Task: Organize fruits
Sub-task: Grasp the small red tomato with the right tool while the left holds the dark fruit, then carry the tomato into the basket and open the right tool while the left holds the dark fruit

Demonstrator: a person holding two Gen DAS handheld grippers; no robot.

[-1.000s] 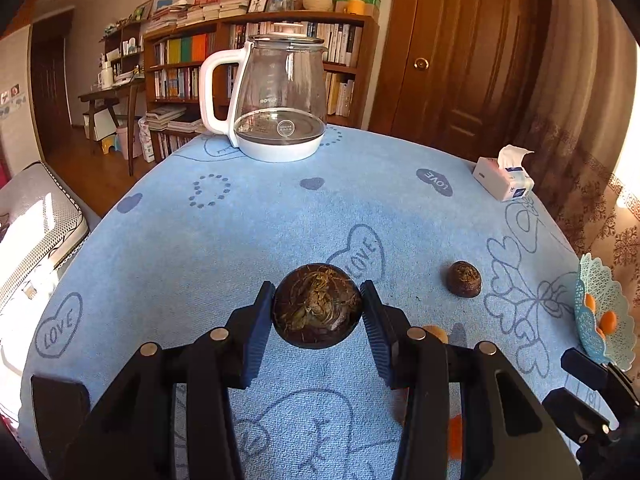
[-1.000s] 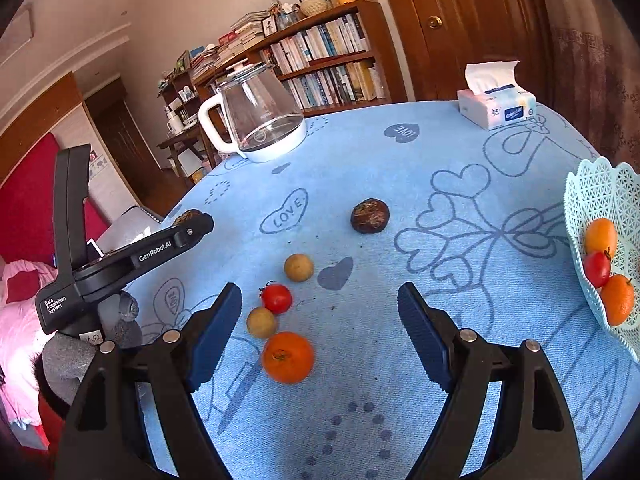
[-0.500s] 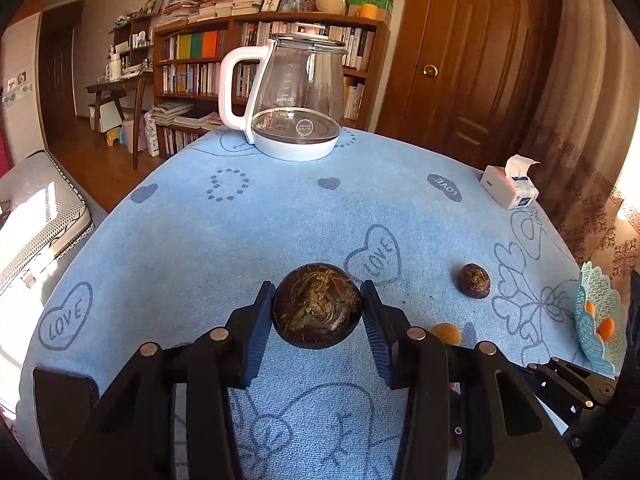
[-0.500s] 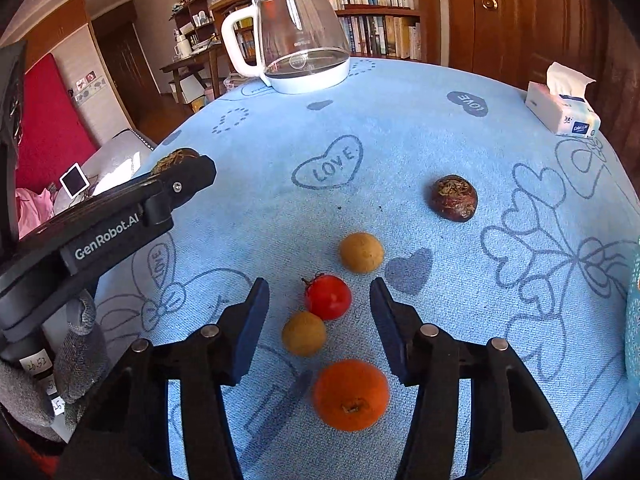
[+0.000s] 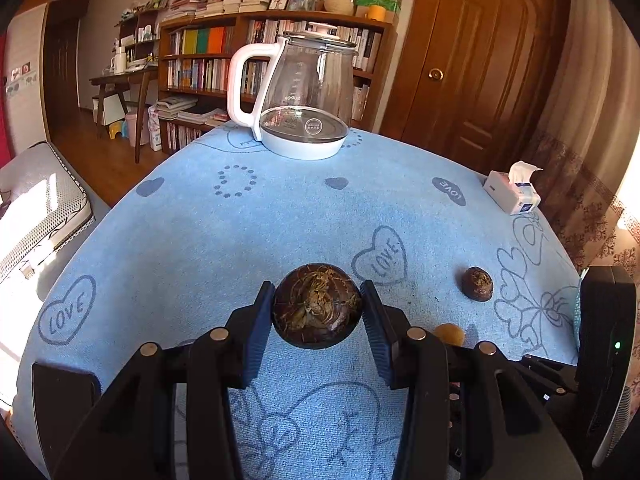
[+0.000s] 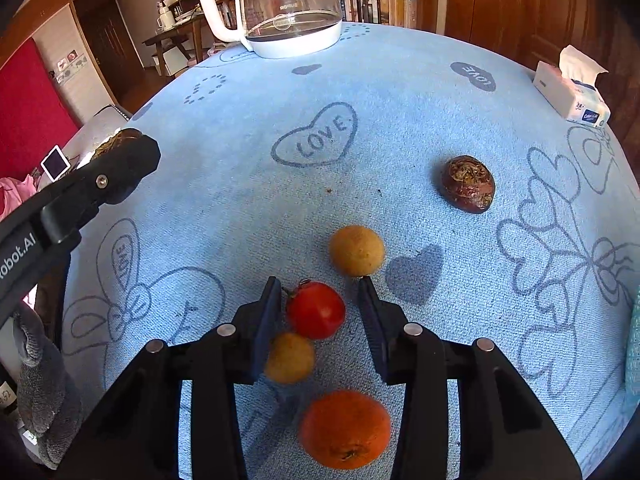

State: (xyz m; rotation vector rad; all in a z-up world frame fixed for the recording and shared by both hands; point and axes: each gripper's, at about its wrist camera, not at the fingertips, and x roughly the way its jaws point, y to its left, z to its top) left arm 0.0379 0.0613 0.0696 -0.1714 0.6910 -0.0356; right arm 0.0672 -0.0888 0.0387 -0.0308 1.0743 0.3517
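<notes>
Left tool, far left: clamped on a dark brown, fibrous round fruit, one blue pad against each side, fruit lifted clear of the blue cloth-covered surface. Seen from the right wrist as a black arm entering at the left edge, brown fruit just peeking past its tip.

Farther back, left of centre: glass kettle with white handle and base, standing upright near the far rim of the surface.

Centre, under the right tool: red tomato resting on the cloth between the two blue pads. Jaws narrowed and just been closing, left pad touching or nearly touching the tomato, a visible gap remaining at the right pad; not yet pinching. Small yellow-brown fruit touching the tomato at its lower left, partly behind the left finger. Larger orange nearest the camera, apart from the tomato. Second yellow-brown fruit just beyond the tool tips, close to the right fingertip.

Right of centre: another dark brown fruit lying alone on the cloth, well apart from the cluster.

Far right: tissue box near the far rim; a sliver of pale turquoise basket at the frame edge, contents not visible.
</notes>
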